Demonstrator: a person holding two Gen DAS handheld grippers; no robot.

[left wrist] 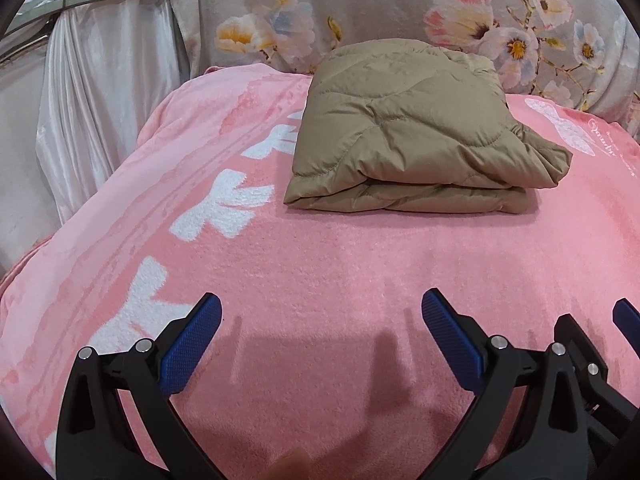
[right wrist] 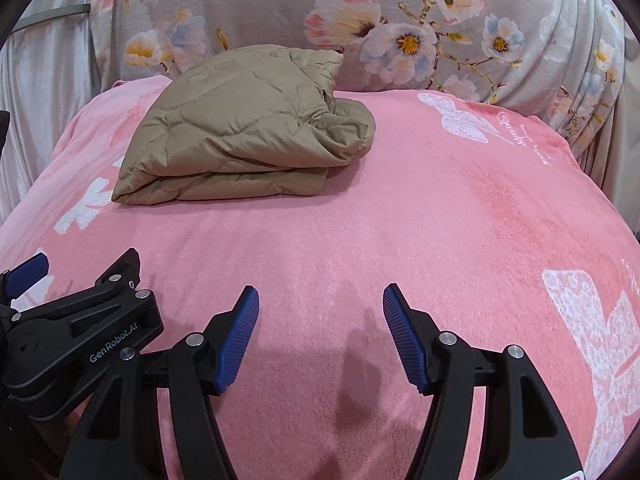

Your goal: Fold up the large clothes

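Observation:
A tan quilted puffer jacket (left wrist: pixel 404 132) lies folded into a thick bundle on a pink blanket (left wrist: pixel 320 264), toward the far side. In the right wrist view the jacket (right wrist: pixel 244 132) lies far left. My left gripper (left wrist: pixel 320 312) is open and empty, low over the blanket, well short of the jacket. My right gripper (right wrist: pixel 320 304) is open and empty too, beside the left one. The right gripper's blue fingers (left wrist: pixel 628 316) show at the right edge of the left wrist view. The left gripper's black body (right wrist: pixel 80 340) shows at the left of the right wrist view.
A grey floral blanket (left wrist: pixel 400 8) rises behind the pink blanket like a backrest. A white satin curtain (left wrist: pixel 104 80) hangs at the far left. White butterfly prints (right wrist: pixel 600 344) mark the pink blanket at right and left.

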